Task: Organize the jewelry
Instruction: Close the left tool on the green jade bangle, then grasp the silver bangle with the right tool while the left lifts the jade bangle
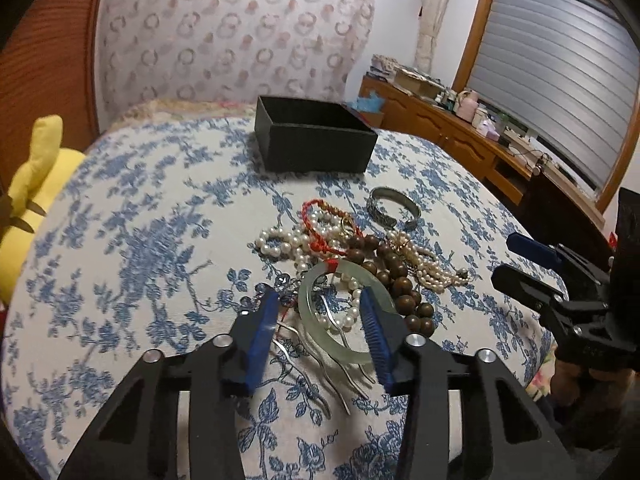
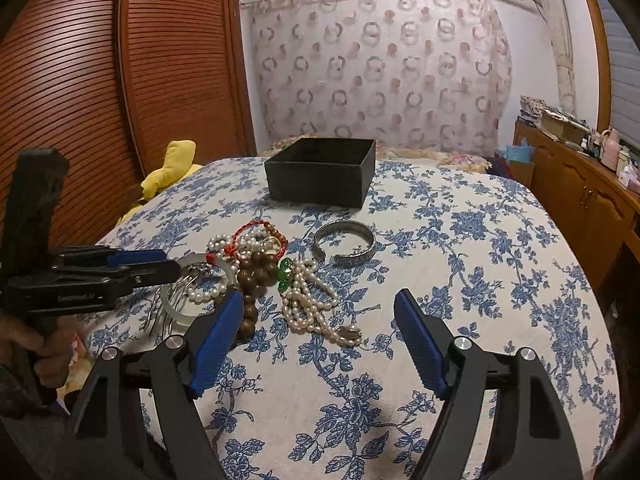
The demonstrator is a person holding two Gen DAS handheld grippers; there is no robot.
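Left gripper (image 1: 316, 316): jaws part-open astride the jade bangle (image 1: 320, 320), pads apparently not pressing. Right of the bangle lay wooden beads (image 1: 404, 292), then pearls (image 2: 308, 304). Right gripper (image 2: 320, 344): jaws wide, empty, just short of the pearls.

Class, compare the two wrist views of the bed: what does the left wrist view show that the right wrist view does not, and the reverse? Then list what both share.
Only the left wrist view: the slatted window blind and the hairpins seen close up.

Only the right wrist view: the green beads and the slatted wooden door.

Both: the black box, silver cuff, jade bangle, wooden beads, pearls and yellow plush toy.
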